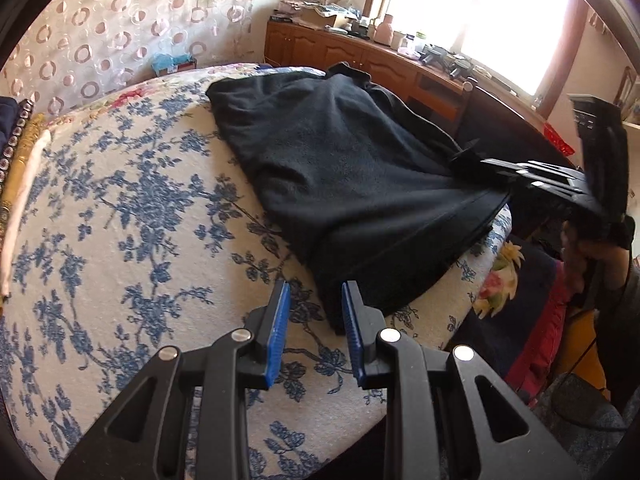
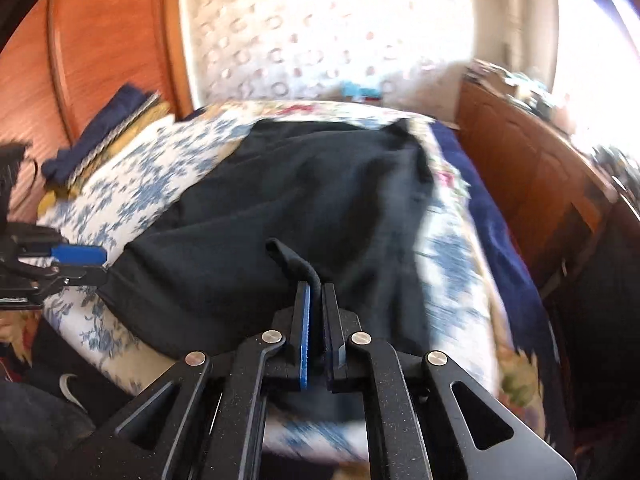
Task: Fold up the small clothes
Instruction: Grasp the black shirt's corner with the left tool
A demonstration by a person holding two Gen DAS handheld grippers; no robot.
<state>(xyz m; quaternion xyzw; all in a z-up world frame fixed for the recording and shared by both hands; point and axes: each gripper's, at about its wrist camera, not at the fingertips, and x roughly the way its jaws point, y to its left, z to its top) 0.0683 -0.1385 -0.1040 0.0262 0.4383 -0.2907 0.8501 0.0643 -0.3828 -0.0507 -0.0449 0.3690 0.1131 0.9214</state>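
A black garment [image 1: 352,176] lies spread on a white cushion with a blue floral print [image 1: 120,216]. My left gripper [image 1: 316,292] is open and empty, its blue pads just short of the garment's near corner. In the right wrist view my right gripper [image 2: 316,292] is shut on a fold of the black garment [image 2: 296,200] at its near edge, and the cloth sticks up between the pads. The right gripper shows in the left wrist view [image 1: 472,156] at the garment's right edge. The left gripper shows in the right wrist view [image 2: 88,264], open at the garment's left corner.
A wooden cabinet [image 1: 360,52] with clutter on top runs under a bright window behind. A patterned curtain [image 1: 120,20] hangs at the back left. Folded dark and yellow cloths [image 2: 100,132] lie at the cushion's far side. Dark bedding [image 1: 520,320] hangs at the right.
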